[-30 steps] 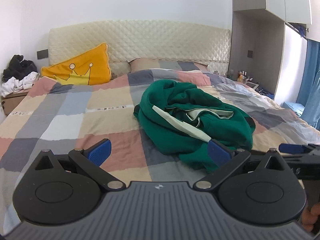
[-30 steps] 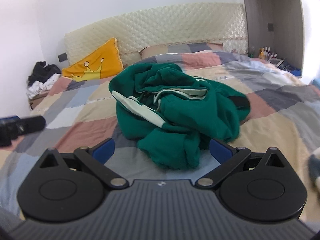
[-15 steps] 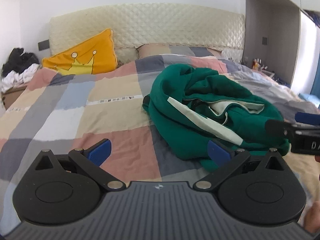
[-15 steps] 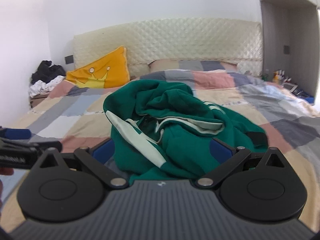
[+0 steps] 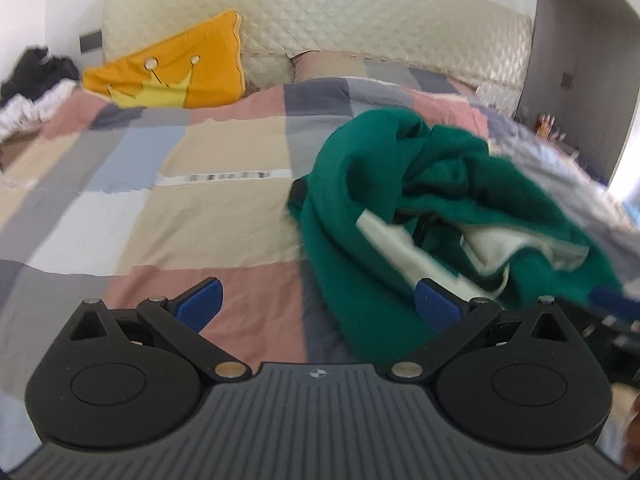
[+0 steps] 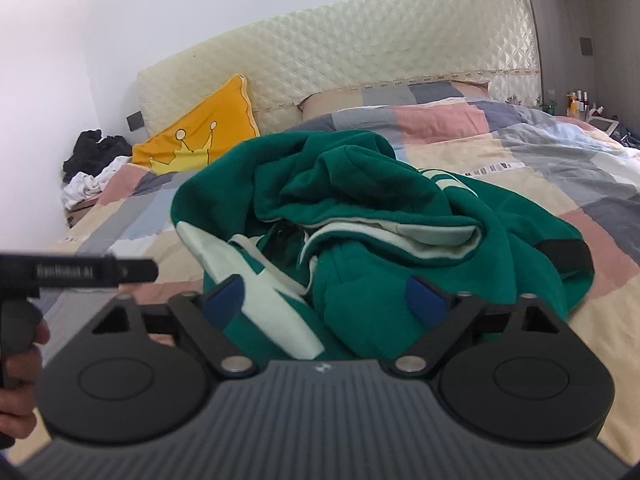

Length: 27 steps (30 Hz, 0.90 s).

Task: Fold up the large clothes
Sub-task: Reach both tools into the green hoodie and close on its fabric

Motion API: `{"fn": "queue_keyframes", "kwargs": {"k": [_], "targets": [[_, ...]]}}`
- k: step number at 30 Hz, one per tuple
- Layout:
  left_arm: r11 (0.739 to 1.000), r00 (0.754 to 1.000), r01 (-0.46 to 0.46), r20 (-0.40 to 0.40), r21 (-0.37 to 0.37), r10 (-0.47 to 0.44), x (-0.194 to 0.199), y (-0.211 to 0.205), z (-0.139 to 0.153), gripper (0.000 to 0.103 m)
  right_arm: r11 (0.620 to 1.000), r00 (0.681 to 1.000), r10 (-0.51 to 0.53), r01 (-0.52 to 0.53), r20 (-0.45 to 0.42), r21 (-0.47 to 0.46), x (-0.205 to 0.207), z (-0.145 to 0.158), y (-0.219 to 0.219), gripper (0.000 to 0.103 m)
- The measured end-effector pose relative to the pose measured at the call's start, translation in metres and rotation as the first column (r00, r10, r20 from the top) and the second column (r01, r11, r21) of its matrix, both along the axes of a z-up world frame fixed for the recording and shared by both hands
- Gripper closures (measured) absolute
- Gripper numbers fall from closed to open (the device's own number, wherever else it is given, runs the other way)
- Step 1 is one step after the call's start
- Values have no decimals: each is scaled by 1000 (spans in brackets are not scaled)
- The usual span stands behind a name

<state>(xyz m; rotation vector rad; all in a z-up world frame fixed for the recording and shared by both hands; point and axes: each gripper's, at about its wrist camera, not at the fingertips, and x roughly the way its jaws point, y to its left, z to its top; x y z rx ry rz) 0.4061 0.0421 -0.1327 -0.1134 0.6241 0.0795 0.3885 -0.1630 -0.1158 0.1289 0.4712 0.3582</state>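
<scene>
Distance has shrunk: I've brought both grippers up to the green hoodie [image 6: 360, 220] heaped on the bed [image 5: 200, 216]. Right gripper [image 6: 326, 300] jaws closing around a fold; left gripper [image 5: 316, 304] jaws spread, empty.

bed [image 6: 520, 184]: checked quilt | on it: crumpled green hoodie [image 6: 360, 216], yellow cushion [image 6: 200, 140]

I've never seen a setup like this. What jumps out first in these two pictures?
A crumpled green hoodie with pale trim lies heaped in the middle of a bed covered by a patchwork quilt. Behind it, an orange crown cushion leans against the cream quilted headboard. Up close, the right gripper is closing its blue-tipped fingers around a fold of the hoodie.
</scene>
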Motion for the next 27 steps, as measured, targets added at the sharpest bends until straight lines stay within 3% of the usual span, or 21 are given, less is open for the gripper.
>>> {"fn": "queue_keyframes", "kwargs": {"k": [4, 9, 13, 16, 19, 21, 23, 24, 27], "targets": [[998, 1000, 0, 21, -59, 1, 27, 2, 4, 1, 999, 1000, 4, -3, 31, -33, 19, 1, 11, 28], [998, 999, 1, 42, -57, 2, 71, 2, 3, 1, 988, 998, -21, 30, 62, -151, 50, -11, 27, 29], [1000, 999, -5, 47, -27, 6, 108, 0, -6, 5, 994, 999, -42, 42, 5, -97, 60, -24, 24, 28], [1000, 1000, -12, 27, -23, 13, 134, 1, -16, 18, 977, 1000, -26, 26, 5, -210, 64, -37, 40, 23], [999, 1000, -18, 2, -27, 18, 152, 4, -27, 41, 970, 1000, -27, 26, -2, -242, 68, -42, 46, 22], [999, 1000, -25, -6, -26, 25, 159, 8, -30, 70, 964, 1000, -30, 27, -9, -265, 73, -42, 48, 22], [998, 999, -46, -5, -38, 46, 162, 12, -30, 87, 960, 1000, -28, 23, -14, -280, 74, -42, 48, 24], [997, 998, -61, 2, -45, 61, 161, 15, -28, 92, 957, 1000, -28, 23, -12, -290, 73, -42, 49, 27], [994, 995, -95, 30, -61, 97, 153, 24, -18, 95, 942, 999, -43, 45, 12, -332, 73, -40, 51, 49]]}}
